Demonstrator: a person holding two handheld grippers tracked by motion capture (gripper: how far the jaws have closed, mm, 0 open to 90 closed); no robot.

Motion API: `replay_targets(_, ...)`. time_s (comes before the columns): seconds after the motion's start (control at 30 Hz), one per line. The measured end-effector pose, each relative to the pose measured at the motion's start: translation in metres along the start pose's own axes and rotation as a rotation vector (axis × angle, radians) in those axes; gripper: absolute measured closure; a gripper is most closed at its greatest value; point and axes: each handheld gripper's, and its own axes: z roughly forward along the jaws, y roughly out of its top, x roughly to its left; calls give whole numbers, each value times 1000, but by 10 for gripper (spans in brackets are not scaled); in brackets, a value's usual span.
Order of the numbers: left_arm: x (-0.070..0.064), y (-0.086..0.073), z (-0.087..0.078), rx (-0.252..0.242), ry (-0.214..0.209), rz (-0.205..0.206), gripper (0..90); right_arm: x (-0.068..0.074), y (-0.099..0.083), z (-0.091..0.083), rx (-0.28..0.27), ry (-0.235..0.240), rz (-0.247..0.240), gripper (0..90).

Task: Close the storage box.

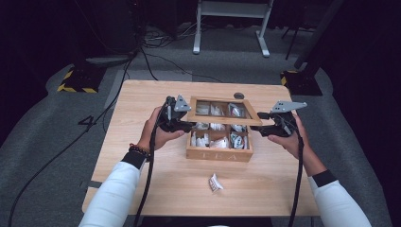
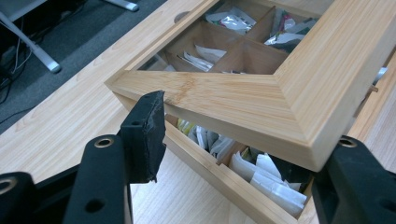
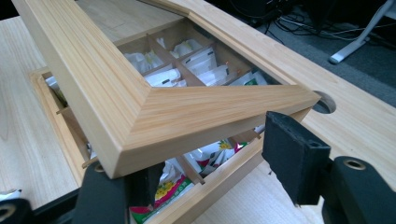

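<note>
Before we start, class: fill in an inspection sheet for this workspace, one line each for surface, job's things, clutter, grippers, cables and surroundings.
Surface: wooden table, with a round hole near the far edge.
Job's things: tea box full of sachets; its framed lid is raised partway, tilted above the compartments.
Clutter: one loose sachet on the table in front of the box.
Grippers: left gripper at the lid's left corner, right gripper at its right corner; both jaws stand apart around the corners.
Cables: one trails from each gripper toward the person; more lie on the floor beyond.
Surroundings: grey carpet, white desk legs, dark curtains.
</note>
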Motion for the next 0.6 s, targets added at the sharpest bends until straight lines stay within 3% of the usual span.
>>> replay_targets(0.6,-9,-14,7,62,-17,20,379,12,-17,2,31,51,-19,306)
